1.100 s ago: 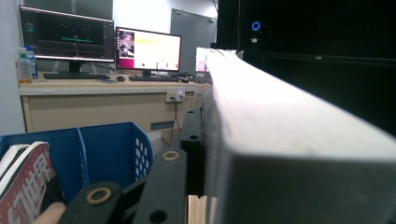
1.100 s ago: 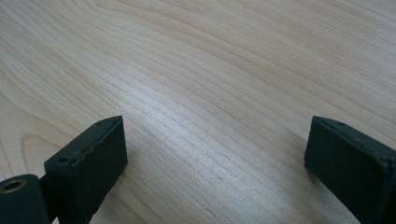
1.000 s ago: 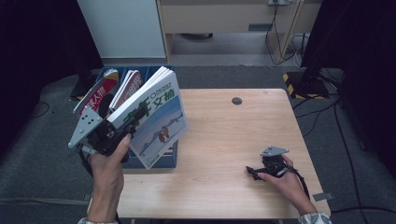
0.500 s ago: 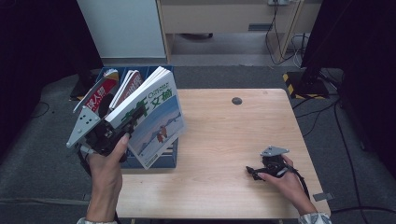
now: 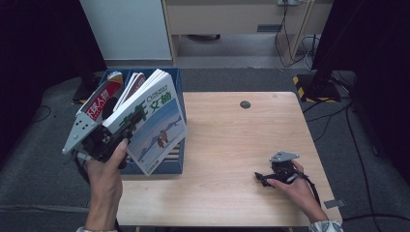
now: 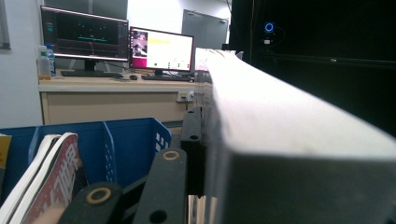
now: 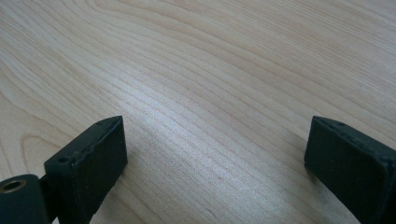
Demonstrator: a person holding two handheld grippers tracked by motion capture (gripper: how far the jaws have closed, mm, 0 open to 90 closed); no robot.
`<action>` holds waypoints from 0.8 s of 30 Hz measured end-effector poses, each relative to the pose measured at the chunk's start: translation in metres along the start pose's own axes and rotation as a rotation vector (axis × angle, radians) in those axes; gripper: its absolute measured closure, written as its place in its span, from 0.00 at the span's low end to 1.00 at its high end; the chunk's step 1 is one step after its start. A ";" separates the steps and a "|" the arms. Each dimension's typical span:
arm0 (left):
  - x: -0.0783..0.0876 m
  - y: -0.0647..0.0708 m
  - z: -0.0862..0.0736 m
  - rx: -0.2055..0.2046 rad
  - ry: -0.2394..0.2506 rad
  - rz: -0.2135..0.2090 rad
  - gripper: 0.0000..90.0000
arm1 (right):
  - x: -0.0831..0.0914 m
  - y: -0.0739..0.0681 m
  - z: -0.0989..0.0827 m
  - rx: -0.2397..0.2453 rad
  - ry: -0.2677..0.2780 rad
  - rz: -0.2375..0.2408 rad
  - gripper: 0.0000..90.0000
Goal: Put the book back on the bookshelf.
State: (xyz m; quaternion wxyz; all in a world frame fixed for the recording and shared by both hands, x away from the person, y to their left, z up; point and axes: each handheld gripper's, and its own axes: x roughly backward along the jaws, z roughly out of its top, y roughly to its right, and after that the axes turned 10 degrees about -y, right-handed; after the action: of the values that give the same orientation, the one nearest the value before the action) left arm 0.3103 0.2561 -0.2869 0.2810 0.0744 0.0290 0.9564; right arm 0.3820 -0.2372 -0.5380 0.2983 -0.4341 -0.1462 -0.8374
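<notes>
The left gripper (image 5: 126, 126) grasps a thick white snow-scene book (image 5: 155, 123) over the blue plastic file box (image 5: 170, 164) (far left), while the right gripper's (image 5: 259, 177) fingers rest released on the pale wooden bench (image 5: 227, 140).

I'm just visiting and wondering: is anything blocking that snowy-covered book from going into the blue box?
Possibly. The left gripper holds the book over the blue box, where two magazines already lean in the left part. The space under the book is hidden, so I cannot tell whether it is free.

glossy paper book (image 5: 154, 123), matt wooden table (image 5: 232, 140)
</notes>
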 end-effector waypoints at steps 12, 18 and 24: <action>0.004 -0.006 0.001 0.005 0.002 0.021 0.82 | 0.000 0.001 0.000 -0.004 0.001 -0.003 0.06; 0.003 -0.009 0.001 0.008 0.000 0.033 0.82 | 0.000 0.001 0.000 -0.004 0.000 -0.002 0.06; 0.002 -0.011 0.000 0.013 -0.001 0.049 0.82 | 0.000 0.001 0.000 -0.004 -0.001 -0.002 0.06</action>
State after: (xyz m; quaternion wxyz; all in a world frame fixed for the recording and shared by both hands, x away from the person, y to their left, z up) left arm 0.3144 0.2667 -0.2875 0.2570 0.0775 0.0332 0.9627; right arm 0.3825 -0.2378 -0.5381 0.2963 -0.4348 -0.1451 -0.8379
